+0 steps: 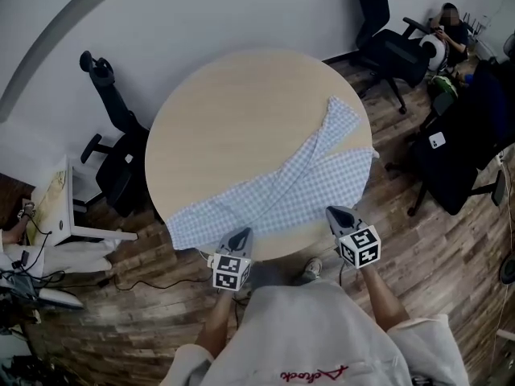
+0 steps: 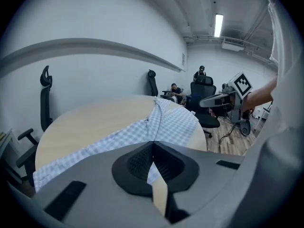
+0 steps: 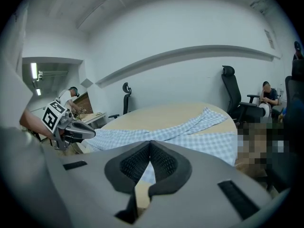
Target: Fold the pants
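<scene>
Blue check cloth on a pale table

The pants (image 1: 290,185), mid-frame in the head view, are a fine light-blue and white gingham check. The round table (image 1: 233,111) is pale beige wood, the plank floor (image 1: 451,248) dark brown, the wall (image 1: 241,6) off-white. The office chairs (image 1: 119,159) at left and upper right are black. The left gripper (image 1: 241,233) and right gripper (image 1: 338,213) are grey, with black-and-white square markers on their cubes and black ribbed pads (image 2: 137,163). At the bottom edge, the person's top (image 1: 322,328) is off-white with red script.

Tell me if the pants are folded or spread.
Spread: the pants lie flat across the table, both legs fanned apart, no fold made yet.
</scene>
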Motion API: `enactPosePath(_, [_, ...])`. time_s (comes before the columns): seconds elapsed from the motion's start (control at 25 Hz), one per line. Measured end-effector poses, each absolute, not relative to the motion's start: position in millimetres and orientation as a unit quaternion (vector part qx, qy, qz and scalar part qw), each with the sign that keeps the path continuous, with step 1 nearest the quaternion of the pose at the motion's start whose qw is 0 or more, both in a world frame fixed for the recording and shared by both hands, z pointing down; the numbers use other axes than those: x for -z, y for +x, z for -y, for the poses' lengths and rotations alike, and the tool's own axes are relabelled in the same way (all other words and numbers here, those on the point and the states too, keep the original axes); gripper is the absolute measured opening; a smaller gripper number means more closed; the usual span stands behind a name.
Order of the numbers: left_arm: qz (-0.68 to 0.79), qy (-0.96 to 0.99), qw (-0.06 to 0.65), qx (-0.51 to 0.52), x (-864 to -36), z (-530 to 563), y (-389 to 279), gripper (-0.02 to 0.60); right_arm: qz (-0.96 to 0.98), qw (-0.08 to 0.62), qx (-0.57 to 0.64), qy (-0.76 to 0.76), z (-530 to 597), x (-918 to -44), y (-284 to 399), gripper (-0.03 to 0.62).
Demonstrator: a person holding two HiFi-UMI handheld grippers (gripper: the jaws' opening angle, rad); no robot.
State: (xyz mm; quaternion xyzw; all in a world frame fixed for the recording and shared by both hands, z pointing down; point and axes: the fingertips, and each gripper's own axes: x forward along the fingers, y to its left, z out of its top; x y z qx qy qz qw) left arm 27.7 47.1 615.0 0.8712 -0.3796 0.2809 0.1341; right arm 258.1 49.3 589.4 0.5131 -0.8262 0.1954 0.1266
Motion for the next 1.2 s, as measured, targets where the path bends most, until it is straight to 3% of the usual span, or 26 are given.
enactPosePath(0.52, [0.386,0.847,0.135,-0.339,-640.6,-41.0,40.7,0.034,0.819,0.197,-0.148,0.518,-9.8,-590.3,331.4,0.029])
enactPosePath(1.2, [0.278,0.881,0.129,-0.36,-665.6,-17.7,43.8,0.034,0.765,0.229,-0.18,0.575,17.0,-595.6,318.3,0.029])
